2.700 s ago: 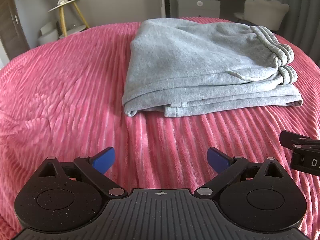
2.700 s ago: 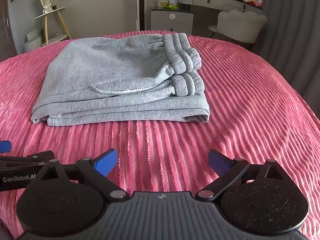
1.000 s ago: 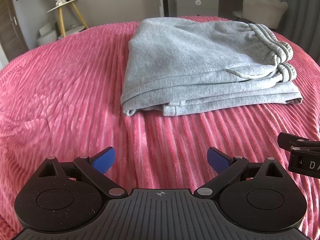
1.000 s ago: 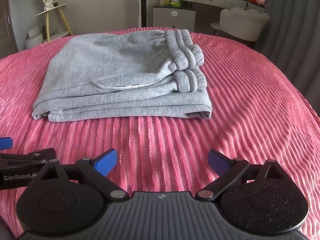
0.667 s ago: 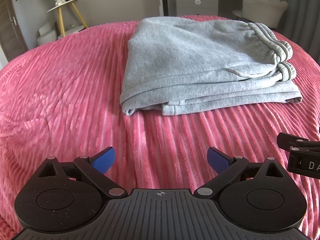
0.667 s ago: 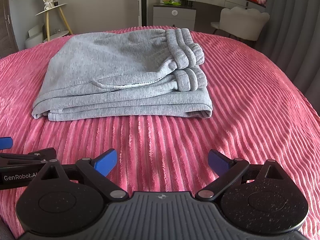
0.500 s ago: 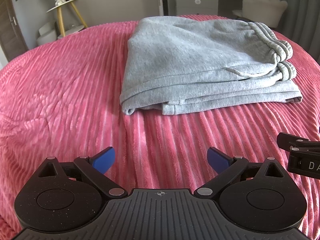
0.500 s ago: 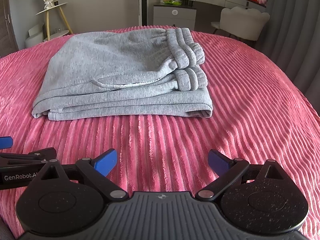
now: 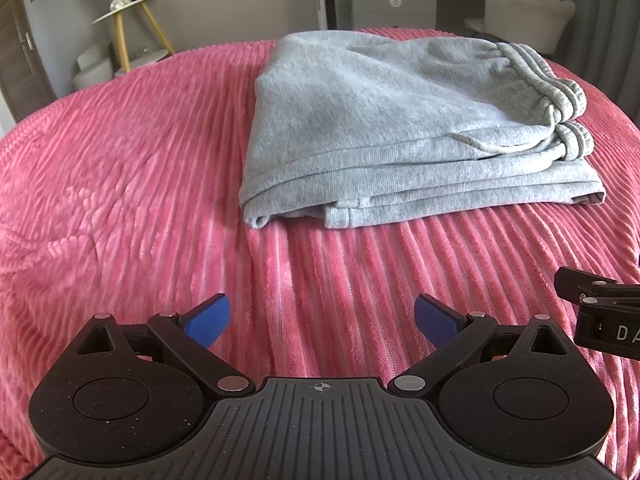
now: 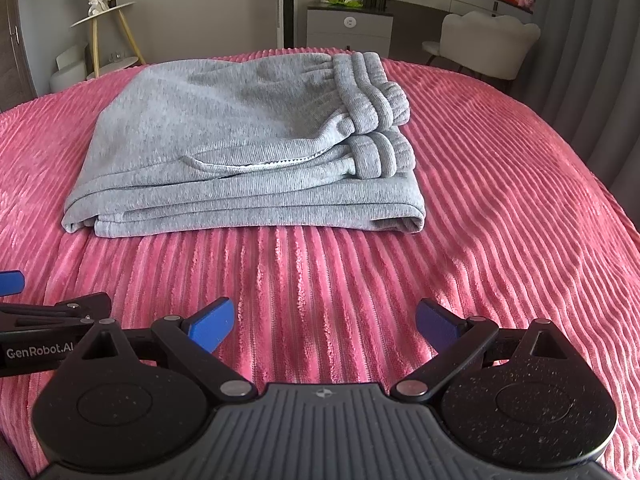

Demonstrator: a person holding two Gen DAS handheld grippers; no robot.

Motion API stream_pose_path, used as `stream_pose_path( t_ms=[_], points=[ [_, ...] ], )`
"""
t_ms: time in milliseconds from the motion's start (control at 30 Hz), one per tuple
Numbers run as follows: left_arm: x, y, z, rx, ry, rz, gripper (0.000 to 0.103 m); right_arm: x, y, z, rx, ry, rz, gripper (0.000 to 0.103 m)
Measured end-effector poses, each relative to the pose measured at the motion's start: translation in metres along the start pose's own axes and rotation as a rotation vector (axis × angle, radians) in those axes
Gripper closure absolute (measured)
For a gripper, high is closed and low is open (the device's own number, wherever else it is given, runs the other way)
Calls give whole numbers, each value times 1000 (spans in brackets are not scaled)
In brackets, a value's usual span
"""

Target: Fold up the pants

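A: What is blocking the way ahead?
B: Only the folded grey fleece pants [image 9: 400,128] [image 10: 248,148] are lying there.
A: And before them?
B: The ribbed pink plush bedcover [image 9: 340,272] [image 10: 340,272] is lying bare.

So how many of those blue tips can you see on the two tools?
4 in the left view and the right view together: two on the left gripper, two on the right gripper. A fifth blue patch at the right view's left edge is a left tip seen again.
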State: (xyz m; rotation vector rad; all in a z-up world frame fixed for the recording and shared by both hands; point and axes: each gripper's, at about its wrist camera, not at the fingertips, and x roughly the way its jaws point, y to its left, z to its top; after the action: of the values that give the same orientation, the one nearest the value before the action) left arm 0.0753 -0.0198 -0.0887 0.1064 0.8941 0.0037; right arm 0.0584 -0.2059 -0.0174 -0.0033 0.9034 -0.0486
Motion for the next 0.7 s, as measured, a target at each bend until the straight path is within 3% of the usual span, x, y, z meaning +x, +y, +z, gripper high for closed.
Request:
stream_pose_path(
  t_ms=[700],
  points=[
    [0,0,-1,12,1,-6,2,0,-1,0,0,-1,0,6]
  ],
)
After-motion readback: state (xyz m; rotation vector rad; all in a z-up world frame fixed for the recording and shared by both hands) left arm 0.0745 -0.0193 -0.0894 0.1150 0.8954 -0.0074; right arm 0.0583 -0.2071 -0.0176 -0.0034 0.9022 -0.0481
